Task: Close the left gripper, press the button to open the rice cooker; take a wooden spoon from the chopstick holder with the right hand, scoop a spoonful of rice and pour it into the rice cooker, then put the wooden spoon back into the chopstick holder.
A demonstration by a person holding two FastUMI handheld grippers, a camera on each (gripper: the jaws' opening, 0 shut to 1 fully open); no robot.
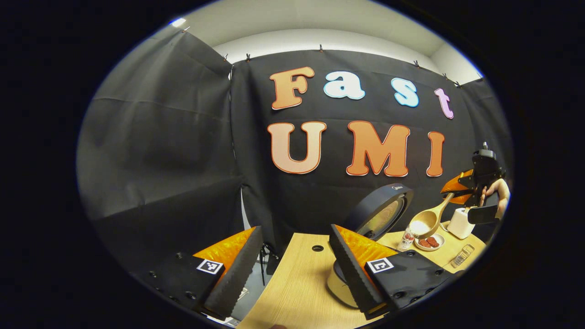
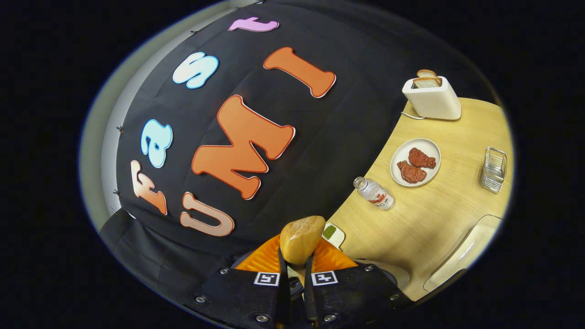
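Observation:
In the left gripper view the rice cooker (image 1: 340,285) stands on the wooden table just behind my right-hand finger, its round lid (image 1: 381,214) raised. My left gripper (image 1: 295,274) is open, with nothing between its fingers. Farther right, a hand holds my right gripper (image 1: 457,188), shut on the handle of a wooden spoon (image 1: 427,221) whose bowl carries white rice, in the air to the right of the lid. In the right gripper view the right gripper (image 2: 296,274) clamps the spoon (image 2: 301,237), its bowl seen from behind. The wire chopstick holder (image 2: 494,169) sits at the far right.
On the table (image 2: 425,219) are a white toaster (image 2: 432,98) with bread slices, a plate (image 2: 429,147) with two pieces of meat, a small bottle (image 2: 374,193) lying down, and a little dish (image 2: 332,233) of something green. A pale container (image 2: 461,256) sits at the lower right.

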